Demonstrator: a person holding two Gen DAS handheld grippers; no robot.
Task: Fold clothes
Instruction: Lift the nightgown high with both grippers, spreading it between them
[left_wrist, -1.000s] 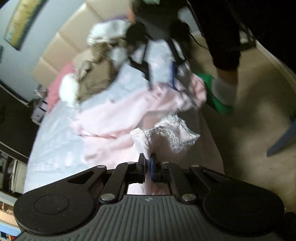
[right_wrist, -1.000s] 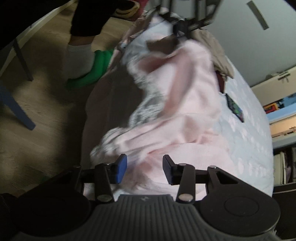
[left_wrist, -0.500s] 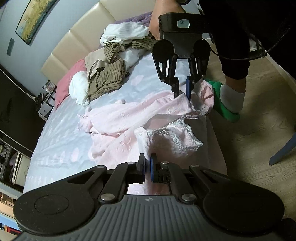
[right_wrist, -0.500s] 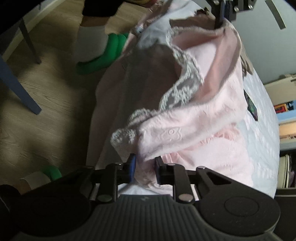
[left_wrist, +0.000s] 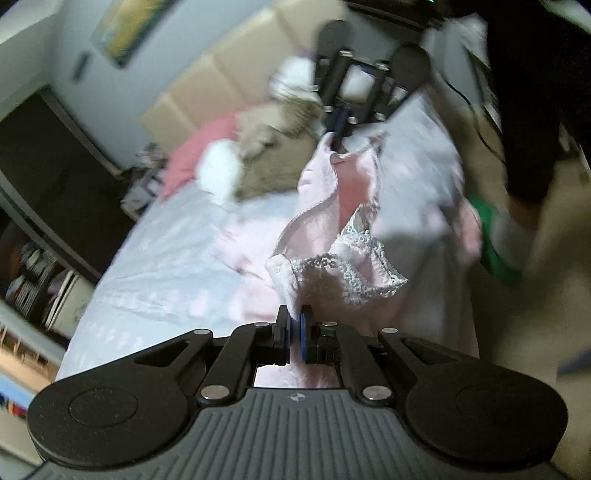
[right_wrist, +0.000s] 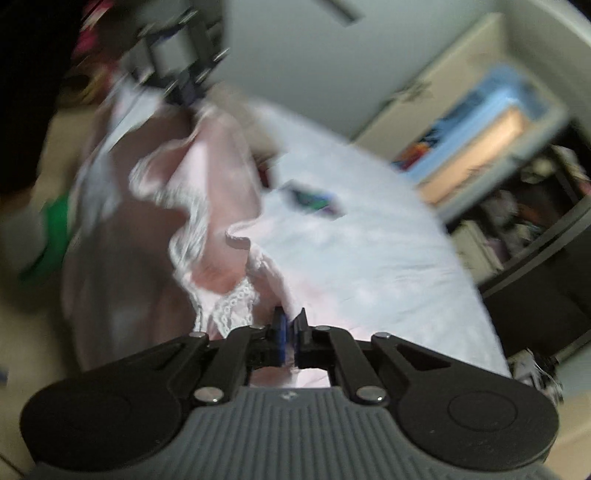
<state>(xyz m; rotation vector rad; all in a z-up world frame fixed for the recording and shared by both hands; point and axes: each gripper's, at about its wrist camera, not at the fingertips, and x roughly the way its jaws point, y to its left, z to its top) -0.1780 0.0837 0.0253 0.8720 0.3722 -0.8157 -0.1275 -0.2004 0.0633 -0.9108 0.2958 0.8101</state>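
Fabric of a pink garment fills the middle of the left wrist view, lifted off the bed and stretched between the two tools. Left gripper: jaws pressed nearly together, pinching a pale corner of the garment that rises straight out of the narrow gap between the blue pads. From that pinch a lace trim runs up and to the right along the hem. Far end of the cloth is held by the right gripper, seen from the front, higher in the frame; the fabric hangs from its tips, jaws close on it. Frame is motion-blurred. Behind: a pile of beige and white clothes near a padded headboard, a pink pillow beside it. A person's dark-trousered leg and a green slipper stand on the floor at right.

Right wrist view, heavily blurred. Right gripper: jaws drawn close, a fold of the pink garment caught between them, lace trim just left of the tips. The cloth rises away from the jaws toward the left gripper at upper left, which grips its other end; jaw gap there too blurred to judge from this view. Lower part of the garment drapes over the bed edge. A dark flat object lies on the sheet beyond the cloth, well apart from the jaws. Shelving stands at right.
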